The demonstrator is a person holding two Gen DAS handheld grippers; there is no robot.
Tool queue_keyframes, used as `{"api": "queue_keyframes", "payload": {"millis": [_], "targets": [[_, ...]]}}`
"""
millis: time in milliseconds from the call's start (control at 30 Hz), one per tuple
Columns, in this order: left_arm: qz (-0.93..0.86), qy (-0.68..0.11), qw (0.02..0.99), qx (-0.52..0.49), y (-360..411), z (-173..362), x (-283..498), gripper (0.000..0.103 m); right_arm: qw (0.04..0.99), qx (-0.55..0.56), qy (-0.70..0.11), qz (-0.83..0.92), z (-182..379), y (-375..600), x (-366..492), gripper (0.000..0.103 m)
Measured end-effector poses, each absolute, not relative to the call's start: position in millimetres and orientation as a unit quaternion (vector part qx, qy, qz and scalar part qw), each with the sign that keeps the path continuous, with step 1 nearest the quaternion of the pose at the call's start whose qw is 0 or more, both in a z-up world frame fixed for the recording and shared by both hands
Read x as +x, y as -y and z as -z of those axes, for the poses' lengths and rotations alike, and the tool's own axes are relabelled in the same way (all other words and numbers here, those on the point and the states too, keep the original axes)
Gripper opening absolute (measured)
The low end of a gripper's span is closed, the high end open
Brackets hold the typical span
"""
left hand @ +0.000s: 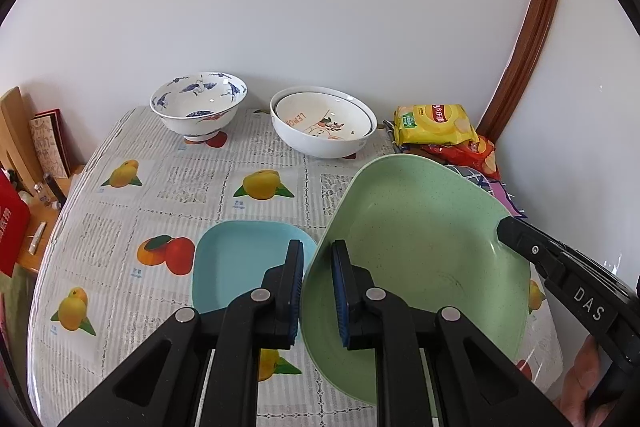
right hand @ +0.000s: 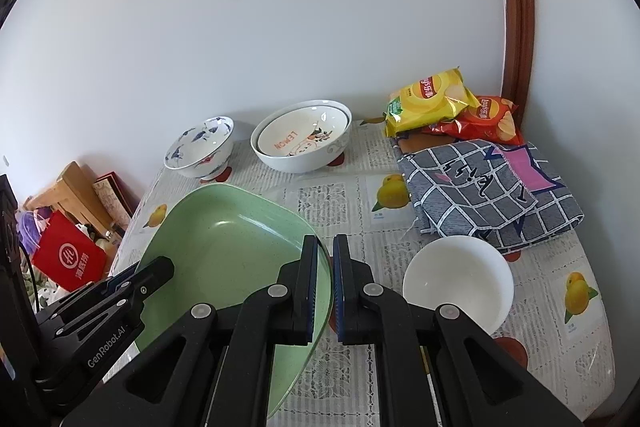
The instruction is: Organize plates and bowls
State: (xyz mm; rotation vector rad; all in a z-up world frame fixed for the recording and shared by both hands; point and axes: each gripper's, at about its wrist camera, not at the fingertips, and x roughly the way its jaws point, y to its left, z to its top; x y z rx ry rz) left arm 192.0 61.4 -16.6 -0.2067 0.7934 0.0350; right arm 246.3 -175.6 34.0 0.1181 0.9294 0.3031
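Observation:
A green square plate (left hand: 420,247) is held tilted above the table between both grippers. My left gripper (left hand: 318,291) straddles its left rim, its jaws close about the edge. My right gripper (right hand: 326,283) is closed on its right rim (right hand: 320,267), and also shows in the left wrist view (left hand: 508,231). The left gripper shows at the plate's left edge in the right wrist view (right hand: 160,267). A light blue square plate (left hand: 240,263) lies flat on the table under the left gripper. A plain white bowl (right hand: 458,283) sits right of the right gripper.
A blue-patterned bowl (left hand: 199,105) and two nested white bowls (left hand: 324,127) stand at the back by the wall. Chip bags (right hand: 452,107) and a folded checked cloth (right hand: 488,191) lie at the back right. The fruit-print tablecloth (left hand: 160,187) drops off at the left edge.

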Motion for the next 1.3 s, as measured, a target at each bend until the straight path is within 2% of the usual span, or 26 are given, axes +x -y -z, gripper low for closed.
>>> {"api": "queue_keyframes", "payload": {"millis": [1300], "targets": [[-0.054,-0.422,0.894,-0.140,-111,61,213,0.014,0.858,0.035,-0.482,-0.173,6,123,279,0.009]]}}
